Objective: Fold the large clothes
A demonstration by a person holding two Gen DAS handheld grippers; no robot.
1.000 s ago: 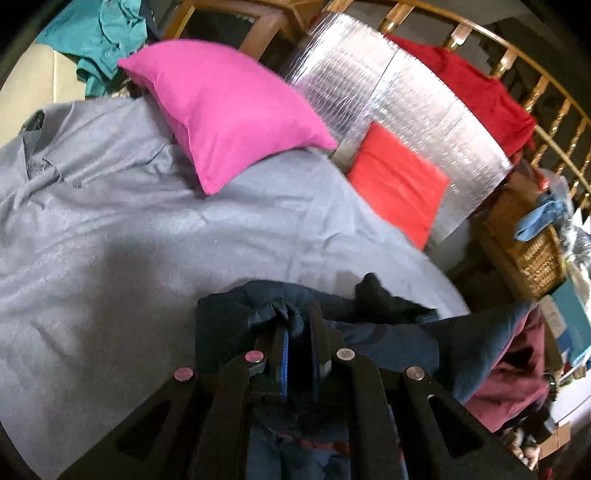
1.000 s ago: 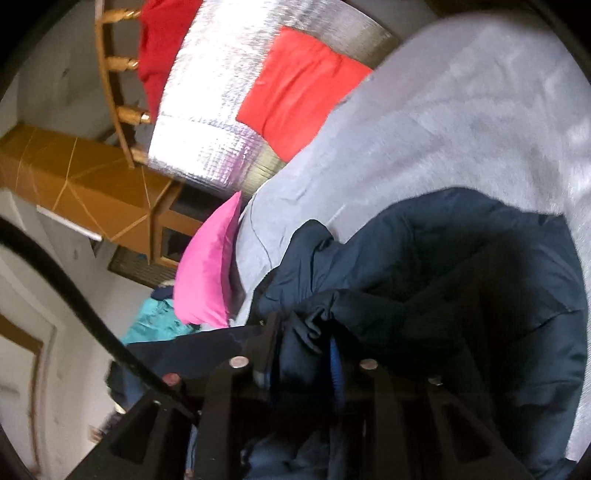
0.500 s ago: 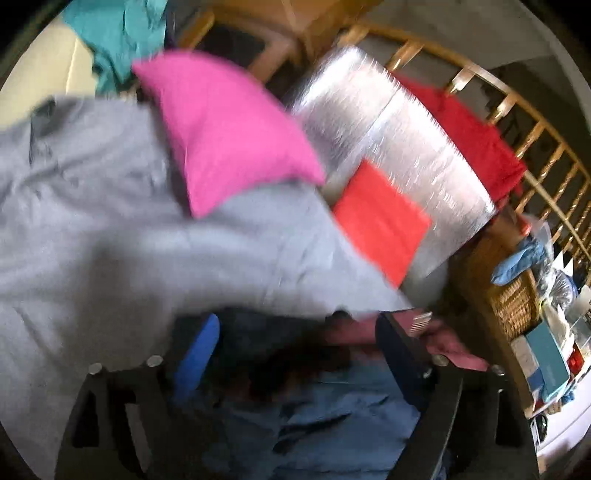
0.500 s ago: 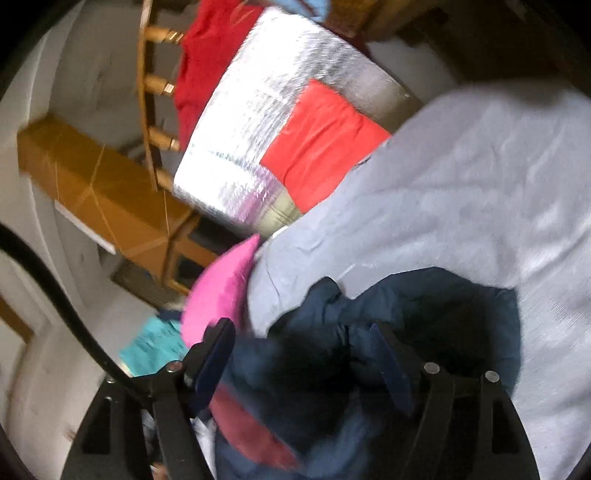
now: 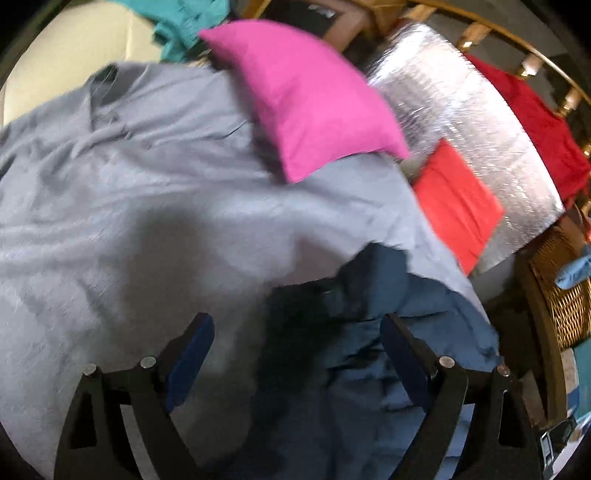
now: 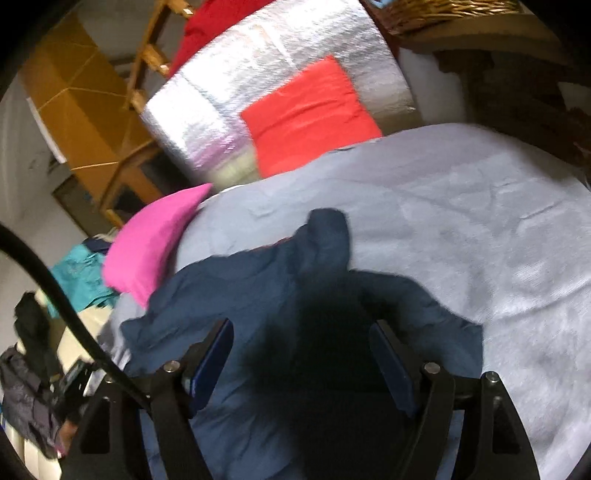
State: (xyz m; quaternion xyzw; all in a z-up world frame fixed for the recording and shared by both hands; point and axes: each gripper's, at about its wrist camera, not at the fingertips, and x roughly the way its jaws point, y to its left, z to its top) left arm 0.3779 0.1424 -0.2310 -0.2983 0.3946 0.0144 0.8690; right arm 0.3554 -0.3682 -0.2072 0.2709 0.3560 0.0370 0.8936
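The left tongs point(image 5: 297, 341) stand wide, their blue pads well apart, with nothing pinched between them; their jaws have just been opening and the cloth lies loose below. The right tongs point(image 6: 301, 347) are also spread wide after just opening, and nothing is gripped there either.

The navy garment point(image 5: 369, 350) lies crumpled on the grey sheet point(image 5: 129, 221) of the bed. In the left wrist view it fills the frame from 6 o'clock toward 4 o'clock, with one bunched fold poking up toward 1 o'clock of the tongs. In the right wrist view the same garment point(image 6: 258, 295) spreads from 6 o'clock out to 9 o'clock, a rounded lump of it rising at about 12 o'clock of the tongs, and a dark shadow falls across its middle.

A pink pillow point(image 5: 306, 107) rests on the sheet at 12 o'clock in the left view. To its right, at 2 o'clock, a silver foil panel point(image 5: 461, 122) leans up with an orange-red cushion point(image 5: 458, 206) against its foot. A red cloth point(image 5: 535, 122) hangs over a wooden railing behind the panel, and a wicker basket point(image 5: 565, 295) sits at 3 o'clock. A teal garment point(image 5: 188, 18) lies past the pillow at 11 o'clock.
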